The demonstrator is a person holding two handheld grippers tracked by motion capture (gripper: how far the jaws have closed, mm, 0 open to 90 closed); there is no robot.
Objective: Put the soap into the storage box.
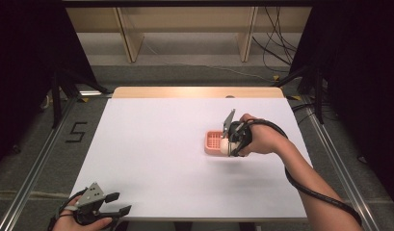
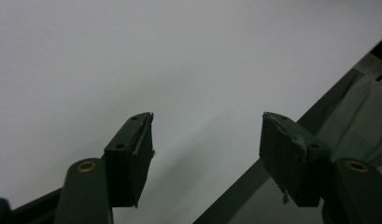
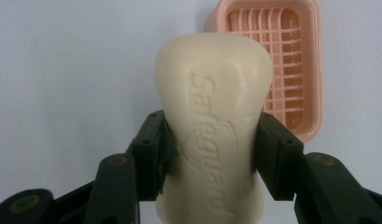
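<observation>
Soap bar [image 3: 212, 126]: cream, waisted, with a raised brand name moulded into its face; it hung above the table [image 1: 151, 144], near the right edge and about midway between the near and far edges, just beside and partly over the pink soap dish [image 3: 291, 70]
Handling: judged solid and stiff, light enough for one gripper; its smooth waxy skin looked likely to slip under a loose squeeze, and hard pads could dent it
Where to take hold: the narrow waist, across the short sides, seemed the safest place; the flared ends would stop it sliding out
Right gripper [image 3: 212, 154]: jaws set narrow and pressed on both sides of the waist; the bar stood out beyond the pads, clear of the dish
Soap dish: empty, its slatted grid bare; it sat flat on the table
Left gripper [image 1: 115, 203]: jaws wide apart and holding nothing; it sat at the near left corner
</observation>
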